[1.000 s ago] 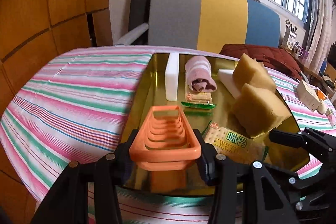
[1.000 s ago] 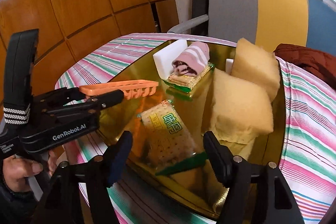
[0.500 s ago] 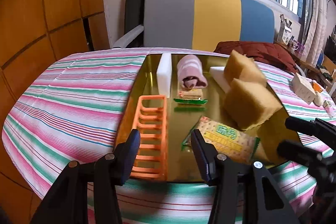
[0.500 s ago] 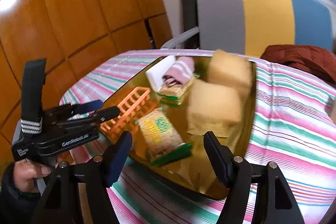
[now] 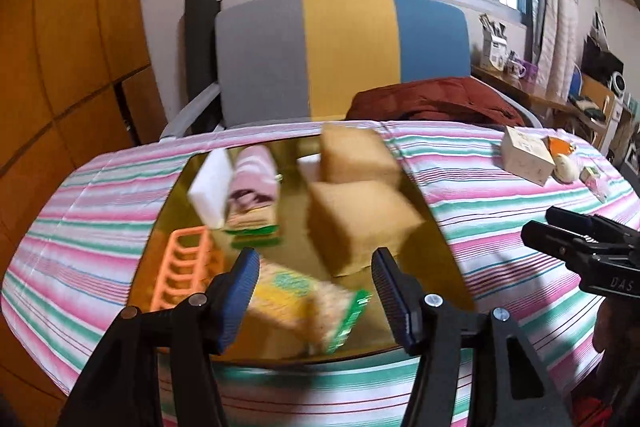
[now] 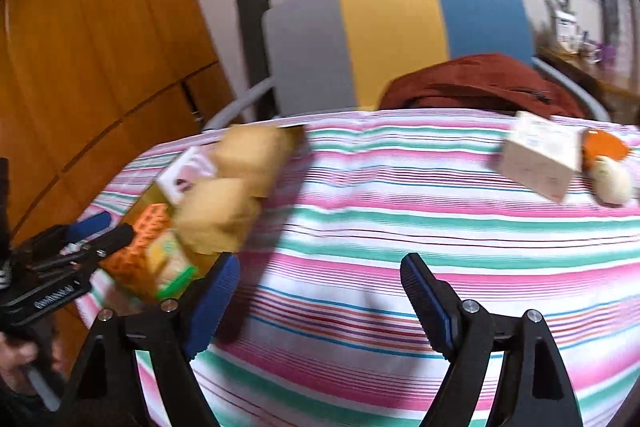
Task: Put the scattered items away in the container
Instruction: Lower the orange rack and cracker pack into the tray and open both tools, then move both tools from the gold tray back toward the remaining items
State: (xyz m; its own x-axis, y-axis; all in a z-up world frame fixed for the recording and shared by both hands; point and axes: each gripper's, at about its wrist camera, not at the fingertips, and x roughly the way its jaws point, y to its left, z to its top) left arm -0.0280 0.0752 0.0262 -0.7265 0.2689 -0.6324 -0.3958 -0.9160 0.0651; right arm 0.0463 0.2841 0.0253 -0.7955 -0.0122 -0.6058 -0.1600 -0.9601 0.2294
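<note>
Lying just ahead of the left gripper (image 5: 314, 293), in the shallow gold mirrored tray (image 5: 440, 227): a flat orange plastic rack (image 5: 182, 273) beyond the left finger, a crinkly yellow-and-green cracker packet (image 5: 298, 301) between the fingers but untouched, two soft tan sponge blocks (image 5: 356, 223) beyond the right finger, a white foam bar (image 5: 210, 187) and a rolled pink striped towel (image 5: 254, 175) farther ahead. Having just been widening, both fingers (image 5: 236, 301) standing released, gripping nothing.

Looking across the pink-and-green striped cloth on the desk (image 6: 400, 211), the right gripper (image 6: 320, 301) likewise released and empty, having just been spreading. Waiting well ahead of the right finger, apart from the tray: a small pale cardboard box (image 6: 540, 159), an orange lid-like piece (image 6: 604, 145), a cream rounded object (image 6: 612, 177) too blurred for naming.

Probably reaching next for the box: likely light, stiff, easily dented; best pinching across its flat opposite faces, gently. Rounded object possibly slipping; squeezing at its widest part.
</note>
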